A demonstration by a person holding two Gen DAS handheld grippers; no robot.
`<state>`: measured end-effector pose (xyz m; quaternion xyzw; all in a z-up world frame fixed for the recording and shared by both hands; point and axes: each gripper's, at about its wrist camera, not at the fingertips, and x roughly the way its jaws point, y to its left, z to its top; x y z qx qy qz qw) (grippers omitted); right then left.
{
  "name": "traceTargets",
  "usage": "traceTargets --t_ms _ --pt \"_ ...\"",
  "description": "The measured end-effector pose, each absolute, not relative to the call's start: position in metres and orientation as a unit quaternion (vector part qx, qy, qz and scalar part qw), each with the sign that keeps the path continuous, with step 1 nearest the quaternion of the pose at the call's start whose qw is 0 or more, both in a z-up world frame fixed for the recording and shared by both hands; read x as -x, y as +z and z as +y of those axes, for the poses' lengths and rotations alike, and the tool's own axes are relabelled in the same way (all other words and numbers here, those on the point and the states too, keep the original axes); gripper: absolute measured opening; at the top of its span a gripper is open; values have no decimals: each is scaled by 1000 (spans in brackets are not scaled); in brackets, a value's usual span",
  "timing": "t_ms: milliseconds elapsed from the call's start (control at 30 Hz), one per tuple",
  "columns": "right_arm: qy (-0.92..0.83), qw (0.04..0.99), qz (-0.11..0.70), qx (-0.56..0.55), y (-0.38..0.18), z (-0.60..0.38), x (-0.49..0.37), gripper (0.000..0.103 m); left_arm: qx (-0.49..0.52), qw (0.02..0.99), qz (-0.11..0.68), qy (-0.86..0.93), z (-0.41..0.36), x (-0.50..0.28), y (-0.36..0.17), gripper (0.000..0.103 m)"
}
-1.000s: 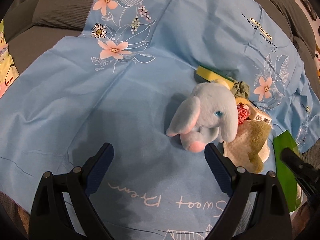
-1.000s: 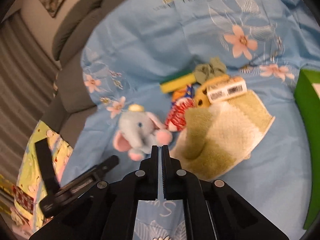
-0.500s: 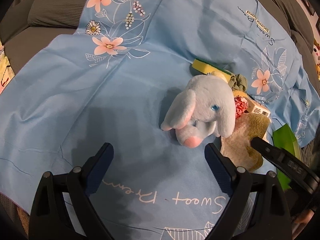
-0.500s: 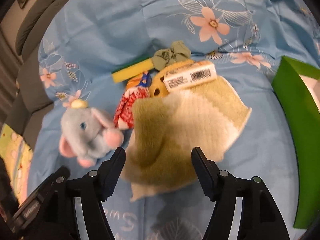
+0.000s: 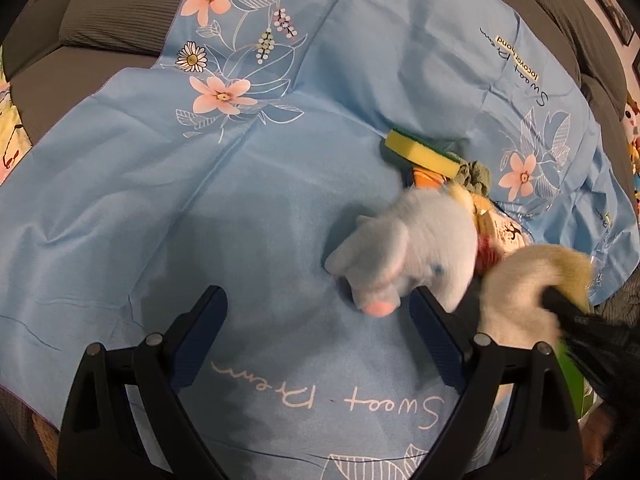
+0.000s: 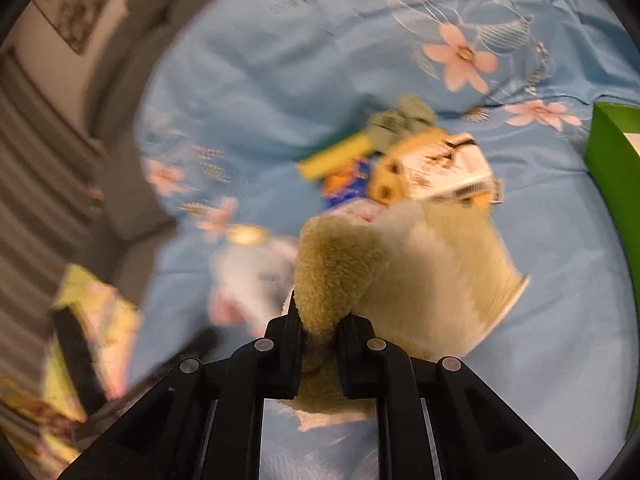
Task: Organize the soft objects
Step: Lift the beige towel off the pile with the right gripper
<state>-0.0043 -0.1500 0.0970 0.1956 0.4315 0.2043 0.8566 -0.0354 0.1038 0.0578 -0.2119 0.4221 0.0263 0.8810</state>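
Observation:
My right gripper [image 6: 319, 322] is shut on a fold of the olive-and-cream fluffy towel [image 6: 420, 264] and lifts its near edge off the blue sheet; the towel [image 5: 532, 284] bunches at the right in the left wrist view. A light blue plush elephant [image 5: 412, 248] lies on the sheet, blurred in the right wrist view [image 6: 256, 276]. My left gripper [image 5: 318, 336] is open and empty, just short of the elephant, its right finger close to the toy.
Behind the elephant lie a yellow-green sponge [image 5: 420, 152], a green scrunchie [image 5: 476, 174], an orange-blue packet [image 6: 346, 186] and a white barcoded pack [image 6: 456, 176]. A green box [image 6: 612, 192] stands at the right. Grey sofa cushions [image 5: 116, 4] border the blue flowered sheet [image 5: 200, 200].
My right gripper opened, came down on the towel, closed on it and pulled it up. The elephant tipped over toward my left gripper.

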Motion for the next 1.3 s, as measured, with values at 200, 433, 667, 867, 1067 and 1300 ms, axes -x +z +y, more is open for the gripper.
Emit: traceTargets --t_ms 200,433,667,867,1067,1300 --pt "269 836 423 -222 124 -144 30 15 222 882 416 27 110 38 63 92" --pt "196 832 489 -176 79 -140 3 15 224 876 427 10 103 37 61 92" --pt "133 827 521 -163 50 -152 -15 15 217 867 444 -60 73 31 53 92" --pt "125 828 527 -147 54 -154 -15 40 197 860 457 -111 41 26 42 92" --pt "118 830 524 -150 54 -171 -17 62 187 851 467 -150 18 15 30 90" --pt "163 795 553 -189 35 -168 -30 62 180 849 465 -172 4 2 23 61"
